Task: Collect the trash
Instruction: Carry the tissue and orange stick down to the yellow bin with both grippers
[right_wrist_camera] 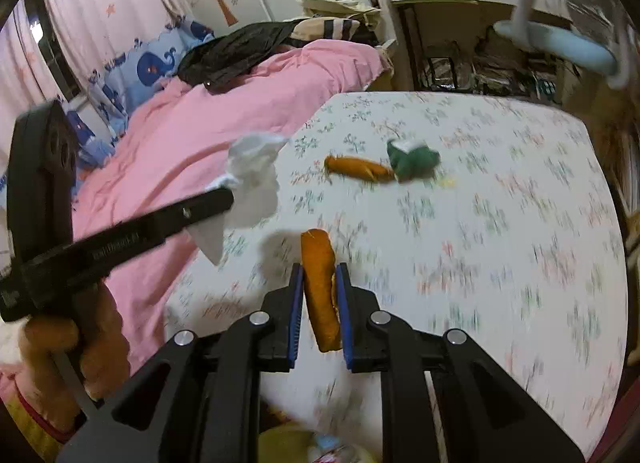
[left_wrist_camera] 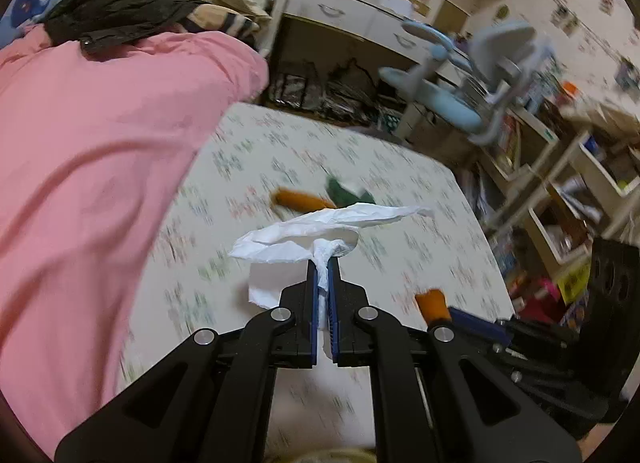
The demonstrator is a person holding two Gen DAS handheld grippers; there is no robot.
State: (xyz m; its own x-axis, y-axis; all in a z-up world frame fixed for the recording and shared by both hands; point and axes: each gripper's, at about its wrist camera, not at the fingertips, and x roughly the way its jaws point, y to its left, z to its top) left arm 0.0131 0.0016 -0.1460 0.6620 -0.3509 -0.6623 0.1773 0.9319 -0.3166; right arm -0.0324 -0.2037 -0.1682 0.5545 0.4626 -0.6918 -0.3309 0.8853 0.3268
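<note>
Writing is showing only on the side of the left gripper in the right wrist view — pale lettering too blurred to read.

White crumpled tissue is hanging pinched between the left gripper's fingers, which are standing nearly closed on it; one thin wrinkled strip is trailing off to the right, and a flat flap is drooping below on the left. The tissue is being held above the floral sheet of the bed, not touching it.

The right gripper is clamping an orange-brown piece with a rough peel-like skin between its blue-padded fingers, which are standing narrow with the piece upright and sticking out past the tips.

Another orange piece is lying on the sheet, touching a crumpled dark green scrap — both well beyond the grippers. A pink duvet is covering the bed's left side, with a black garment on it.
</note>
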